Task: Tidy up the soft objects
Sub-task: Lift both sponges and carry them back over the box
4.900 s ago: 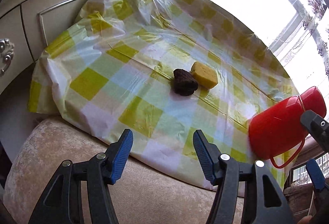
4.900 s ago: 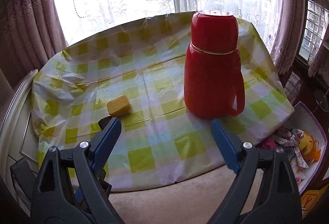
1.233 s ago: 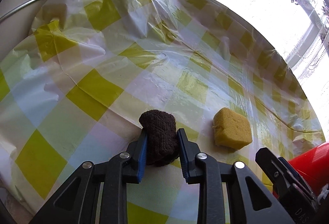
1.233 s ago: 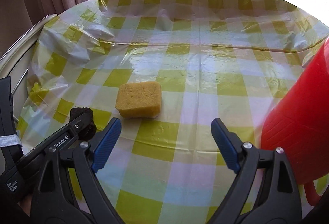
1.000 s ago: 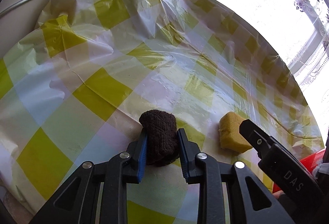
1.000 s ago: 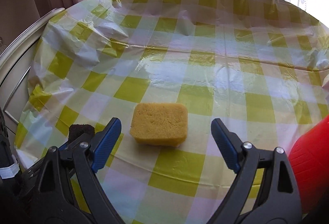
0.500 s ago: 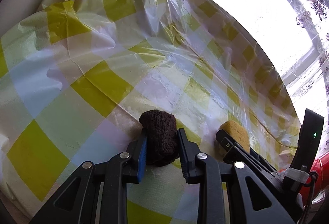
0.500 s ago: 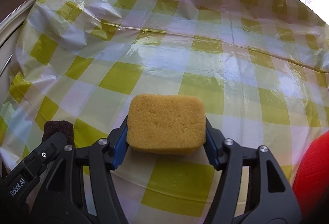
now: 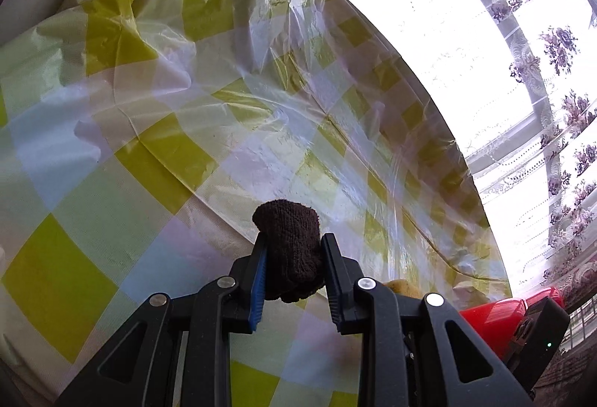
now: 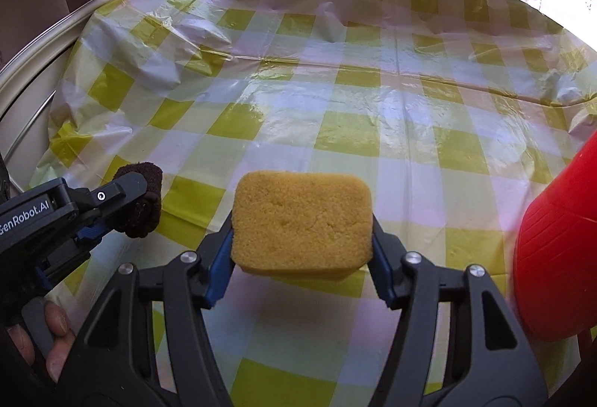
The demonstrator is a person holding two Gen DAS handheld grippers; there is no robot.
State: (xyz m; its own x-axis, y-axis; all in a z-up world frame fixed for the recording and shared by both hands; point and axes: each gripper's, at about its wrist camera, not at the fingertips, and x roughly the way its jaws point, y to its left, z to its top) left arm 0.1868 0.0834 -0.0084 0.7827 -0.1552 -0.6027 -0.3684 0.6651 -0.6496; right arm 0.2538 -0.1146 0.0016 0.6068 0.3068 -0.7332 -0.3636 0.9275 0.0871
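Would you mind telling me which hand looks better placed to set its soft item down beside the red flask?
Probably the right. Its gripper is clamped on the yellow sponge, with the red flask close by on that side. The left gripper, holding the dark knitted cloth, sits farther away.

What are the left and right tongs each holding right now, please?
Left tongs: closed on the dark brown knitted cloth.
Right tongs: closed on the yellow rectangular sponge.
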